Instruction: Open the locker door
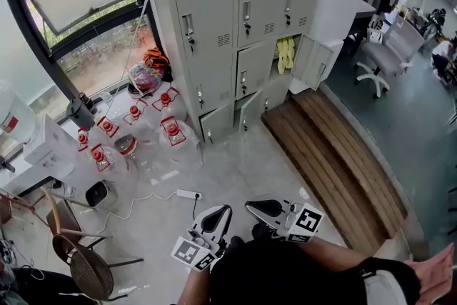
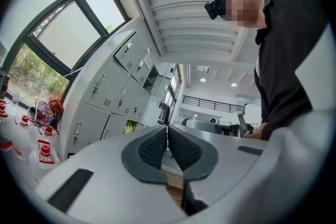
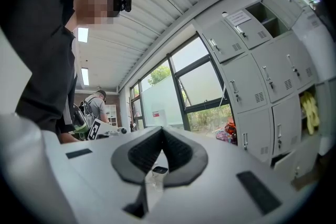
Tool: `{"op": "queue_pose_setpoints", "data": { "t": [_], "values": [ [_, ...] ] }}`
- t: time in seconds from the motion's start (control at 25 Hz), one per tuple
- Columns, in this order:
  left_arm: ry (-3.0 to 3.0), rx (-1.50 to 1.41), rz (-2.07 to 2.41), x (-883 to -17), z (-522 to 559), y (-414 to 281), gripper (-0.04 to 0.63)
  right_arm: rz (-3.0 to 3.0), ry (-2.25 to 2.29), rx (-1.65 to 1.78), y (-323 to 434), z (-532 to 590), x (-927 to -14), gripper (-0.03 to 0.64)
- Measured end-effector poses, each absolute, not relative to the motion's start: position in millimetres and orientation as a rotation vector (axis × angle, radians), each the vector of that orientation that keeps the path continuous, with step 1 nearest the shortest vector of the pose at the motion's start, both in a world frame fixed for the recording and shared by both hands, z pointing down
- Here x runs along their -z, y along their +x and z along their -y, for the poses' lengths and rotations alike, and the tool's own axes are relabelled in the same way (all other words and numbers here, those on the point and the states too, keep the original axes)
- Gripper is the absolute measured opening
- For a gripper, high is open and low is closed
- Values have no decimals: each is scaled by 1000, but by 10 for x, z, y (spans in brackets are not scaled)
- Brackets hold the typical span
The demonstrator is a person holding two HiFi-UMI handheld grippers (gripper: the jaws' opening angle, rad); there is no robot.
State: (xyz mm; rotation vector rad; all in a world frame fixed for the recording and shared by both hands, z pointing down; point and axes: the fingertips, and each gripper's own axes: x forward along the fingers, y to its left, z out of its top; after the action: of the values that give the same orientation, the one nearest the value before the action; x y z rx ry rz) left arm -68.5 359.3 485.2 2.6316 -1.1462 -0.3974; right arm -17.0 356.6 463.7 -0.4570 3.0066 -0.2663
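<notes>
A tall bank of grey lockers (image 1: 214, 32) stands across the room, far from both grippers. Most doors are closed; a few low ones hang ajar (image 1: 250, 111), and one open compartment shows a yellow cloth (image 1: 285, 53). My left gripper (image 1: 214, 221) and right gripper (image 1: 265, 209) are held close to my body at the bottom of the head view. In the left gripper view the pads of the left gripper (image 2: 167, 129) meet with nothing between them, lockers (image 2: 105, 97) at the left. The right gripper (image 3: 161, 131) is likewise shut and empty, lockers (image 3: 262, 71) at the right.
Several red-capped water bottles (image 1: 136, 125) sit on the floor left of the lockers, by a colourful bag (image 1: 146, 75). A wooden step (image 1: 343, 153) runs along the right. A power strip (image 1: 188, 193), a wooden chair (image 1: 78, 253) and an office chair (image 1: 378, 61) also stand about.
</notes>
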Motion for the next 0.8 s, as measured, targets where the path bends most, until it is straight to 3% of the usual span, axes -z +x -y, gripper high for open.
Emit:
{"op": "queue_pose_setpoints", "data": {
  "t": [0.8],
  "values": [
    [2556, 332, 1272, -4871, -2484, -913, 18, -2955, -280, 321, -476, -2337, -4651, 11]
  ]
}}
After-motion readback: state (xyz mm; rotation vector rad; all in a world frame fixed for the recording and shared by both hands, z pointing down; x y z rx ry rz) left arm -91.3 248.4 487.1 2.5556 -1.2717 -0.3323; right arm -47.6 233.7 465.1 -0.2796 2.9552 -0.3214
